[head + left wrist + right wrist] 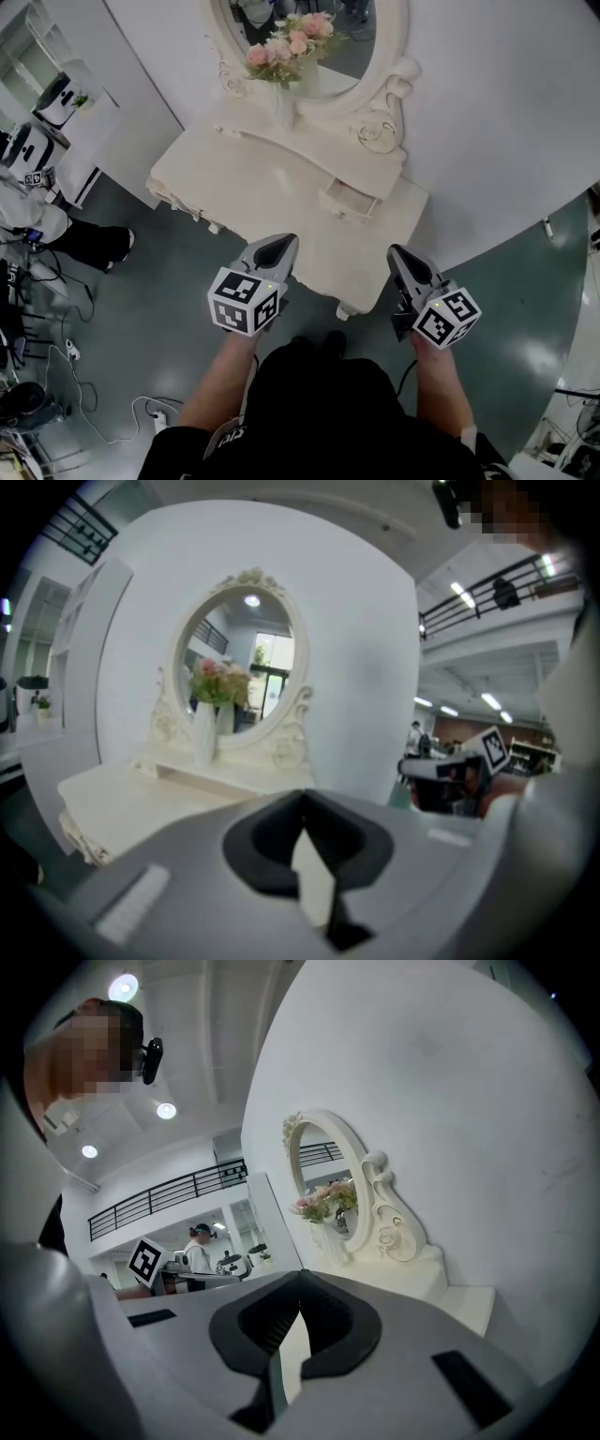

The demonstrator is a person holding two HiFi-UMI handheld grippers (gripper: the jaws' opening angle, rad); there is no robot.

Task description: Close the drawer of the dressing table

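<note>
**A:** Where do things stand, and how will you shut it?

**B:** My left gripper is pressed together on nothing, just off the front edge of the counter. The drawer stands pulled out on the counter's right side, below the right foot of the mirror, apart from both grippers. My right gripper, jaws likewise together and empty, is the nearer one, so I'd use it. I'd keep it closed, set the blunt tip flat against the middle of the drawer front, and push straight along its travel towards the wall. Off-centre, I think it would skew and jam.

**A:** What can't you see?

**B:** In my left gripper view the gripper's own body covers the lower scene. Only the vase, the flowers and the mirror show there, no drawer. From the head view I can't make out a knob, or what lies inside the drawer. My right gripper view shows a pale ledge at the right, but I can't tell whether it's the drawer or the counter's edge.
</note>
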